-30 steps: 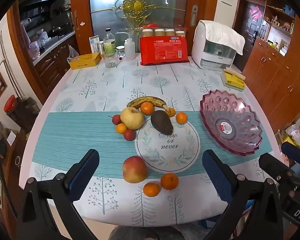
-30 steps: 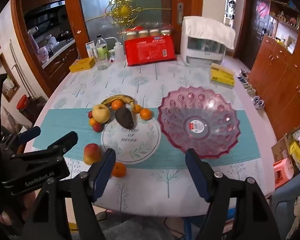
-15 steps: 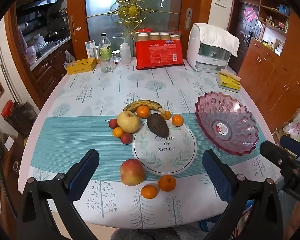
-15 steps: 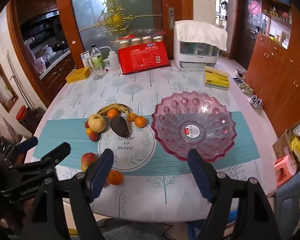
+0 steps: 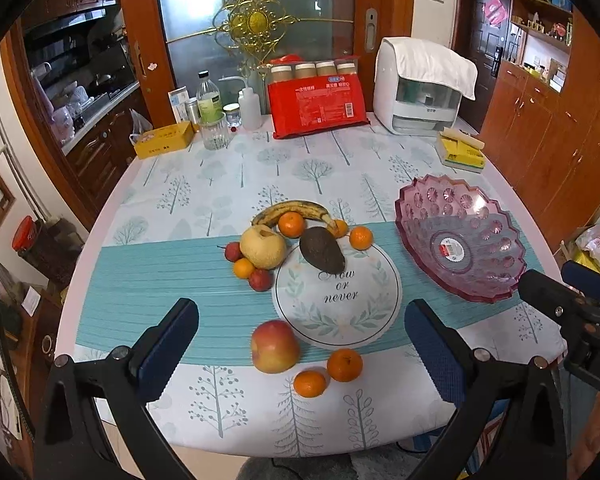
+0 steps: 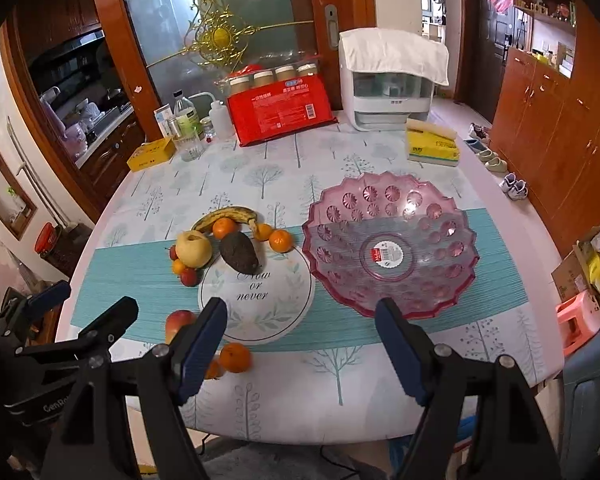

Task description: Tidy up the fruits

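Since the earlier frames both views have tilted slightly and the table (image 5: 236, 176) sits a little lower in view; no fruit has shifted. Right gripper (image 6: 300, 344) has just been opening and now stands at full spread, nothing between the pads. Left gripper (image 5: 300, 344) is also wide apart and empty. Both hang over the near table edge, pointing down at the cloth.

Bowl (image 5: 460, 240), pink and clear, stands empty on the right of the teal runner (image 5: 160, 280). Round mat (image 5: 340, 300) lies just left of it. Banana (image 5: 292, 210) curves behind the far cluster; pear (image 5: 262, 247) and avocado (image 5: 322, 250) lie in front of it, the avocado partly on the mat. Apple (image 5: 275, 346) sits alone near the front edge, beside the mat. Two oranges (image 5: 344, 365) lie just right of the apple, touching each other. More oranges and small red fruits (image 5: 260, 280) ring the pear and the banana.
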The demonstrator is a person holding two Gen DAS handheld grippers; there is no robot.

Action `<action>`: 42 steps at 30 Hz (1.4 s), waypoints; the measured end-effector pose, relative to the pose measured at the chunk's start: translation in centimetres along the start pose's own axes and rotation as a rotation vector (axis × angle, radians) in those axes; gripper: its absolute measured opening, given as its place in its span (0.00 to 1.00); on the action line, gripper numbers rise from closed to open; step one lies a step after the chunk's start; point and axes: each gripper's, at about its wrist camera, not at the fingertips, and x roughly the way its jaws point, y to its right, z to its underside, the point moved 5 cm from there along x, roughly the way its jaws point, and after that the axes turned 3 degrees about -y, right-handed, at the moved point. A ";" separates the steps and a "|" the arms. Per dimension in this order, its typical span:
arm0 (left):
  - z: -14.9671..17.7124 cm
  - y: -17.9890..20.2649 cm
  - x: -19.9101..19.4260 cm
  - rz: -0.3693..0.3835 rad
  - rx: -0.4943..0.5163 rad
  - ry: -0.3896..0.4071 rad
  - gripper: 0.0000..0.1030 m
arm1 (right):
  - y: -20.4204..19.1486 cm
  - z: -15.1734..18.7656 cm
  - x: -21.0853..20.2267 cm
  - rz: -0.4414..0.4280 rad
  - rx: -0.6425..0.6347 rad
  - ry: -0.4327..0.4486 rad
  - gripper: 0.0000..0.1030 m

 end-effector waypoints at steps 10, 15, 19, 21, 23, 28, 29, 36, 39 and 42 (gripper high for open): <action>-0.4 -0.4 -0.9 0.000 -0.029 0.022 0.99 | -0.5 -0.2 -0.3 0.038 -0.019 0.003 0.75; -0.1 -0.3 -1.2 0.010 -0.043 0.024 0.99 | -0.8 0.0 -0.1 0.034 -0.027 -0.007 0.75; 0.1 -0.5 -1.3 -0.001 -0.052 0.026 0.99 | -0.8 0.1 0.2 0.024 -0.022 -0.021 0.75; 0.3 -0.6 -1.3 -0.001 -0.062 0.024 0.99 | -0.9 0.2 0.2 0.019 -0.025 -0.020 0.75; 0.4 -0.8 -1.3 -0.002 -0.070 0.020 0.99 | -1.1 0.2 0.2 0.016 -0.034 -0.019 0.75; 0.7 -0.9 -1.1 -0.011 -0.075 0.008 0.99 | -1.7 0.4 0.3 0.013 -0.057 -0.019 0.75; 0.7 -0.9 -1.1 -0.013 -0.076 0.007 0.99 | -1.8 0.4 0.3 0.012 -0.060 -0.019 0.75; 0.9 -1.1 -1.0 -0.025 -0.082 -0.002 0.99 | -2.0 0.5 0.5 0.003 -0.074 -0.021 0.75; 0.9 -1.1 -1.0 -0.031 -0.086 -0.006 0.99 | -2.0 0.5 0.6 -0.003 -0.077 -0.025 0.75; 1.0 -1.1 -1.0 -0.040 -0.089 -0.011 0.99 | -1.9 0.5 0.6 -0.010 -0.076 -0.025 0.75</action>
